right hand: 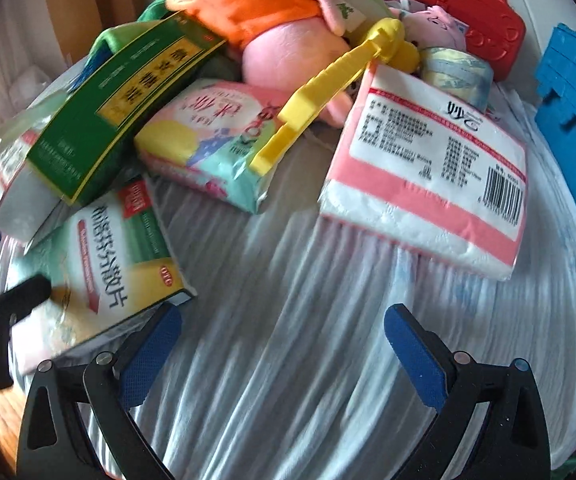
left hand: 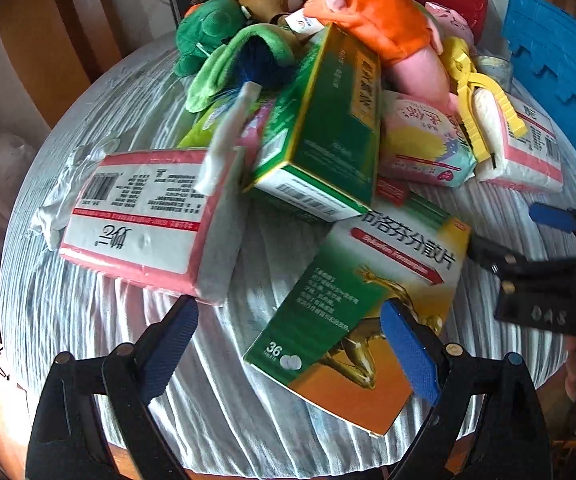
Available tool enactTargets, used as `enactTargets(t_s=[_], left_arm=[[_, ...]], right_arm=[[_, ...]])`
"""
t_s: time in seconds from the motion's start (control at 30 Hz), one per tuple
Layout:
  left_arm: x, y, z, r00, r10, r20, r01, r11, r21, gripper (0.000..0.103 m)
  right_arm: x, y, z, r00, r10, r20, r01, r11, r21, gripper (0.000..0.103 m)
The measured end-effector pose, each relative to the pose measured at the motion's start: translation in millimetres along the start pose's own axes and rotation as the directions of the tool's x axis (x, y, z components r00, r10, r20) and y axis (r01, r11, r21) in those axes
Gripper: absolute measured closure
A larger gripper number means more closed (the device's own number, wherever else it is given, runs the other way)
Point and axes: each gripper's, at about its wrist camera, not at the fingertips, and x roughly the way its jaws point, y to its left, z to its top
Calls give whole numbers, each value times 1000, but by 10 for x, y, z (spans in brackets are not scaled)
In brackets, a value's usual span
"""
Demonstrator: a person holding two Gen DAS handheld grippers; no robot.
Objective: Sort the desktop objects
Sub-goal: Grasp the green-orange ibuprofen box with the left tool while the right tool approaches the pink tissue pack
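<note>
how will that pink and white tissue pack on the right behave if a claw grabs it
The tissue pack looks soft: its plastic wrap is wrinkled and its edges bulge, so it would likely squash and sag rather than stay stiff. The glossy film may be a bit slippery. It lies flat on the cloth, so rolling seems unlikely, and it is probably light for its bulk.

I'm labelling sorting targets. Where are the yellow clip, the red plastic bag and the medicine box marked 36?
yellow clip [right hand: 320, 92], right wrist view, middle of its long arm.
red plastic bag [right hand: 476, 20], right wrist view, its front face.
medicine box marked 36 [left hand: 348, 304], left wrist view, centre of its top face.
</note>
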Motion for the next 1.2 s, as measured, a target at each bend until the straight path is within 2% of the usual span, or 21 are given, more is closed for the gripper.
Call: enactTargets(t_s=[0.13,0.27,0.3,0.4,0.43,0.57,0.7,0.9,1.07,1.17,1.2], left_arm=[[1,-155,7,999,-40,-15,41,998,52,9],[24,-353,50,996,-78,-43,82,991,108,9],[43,-409,65,996,-72,-51,78,989,125,9],[165,-584,73,998,29,-64,-16,980,200,8],[183,-616,80,997,53,-64,-39,977,210,4],[221,-563,148,996,31,-83,-18,988,156,3],[279,-442,217,993,-18,-114,24,998,53,3],[87,-546,234,994,-71,-81,63,993,-97,9],[-167,-816,355,999,-39,-17,35,980,-194,11],[-254,-1005,487,1000,20,20,-14,968,-250,13],[-275,-1063,523,999,37,24,-30,964,-263,14]], right_arm=[[11,-111,134,1000,-10,18,9,999,45,0],[-153,-288,47,1000,-5,22,3,996,89,0],[-200,-360,6,1000,-5,15,3,995,103,0],[-312,-540,-72,1000,-24,3,23,991,129,0],[-355,-605,-96,999,-35,2,34,990,136,0],[-442,-841,-187,999,-54,10,51,985,167,0],[-535,-1004,-158,998,-60,33,53,983,175,0],[-627,-1254,-42,998,-40,57,33,992,120,0],[-625,-1458,213,997,-5,83,2,999,33,0],[-653,-1564,396,993,25,119,-24,1000,-14,0],[-651,-1610,481,990,31,134,-27,999,-34,4]])
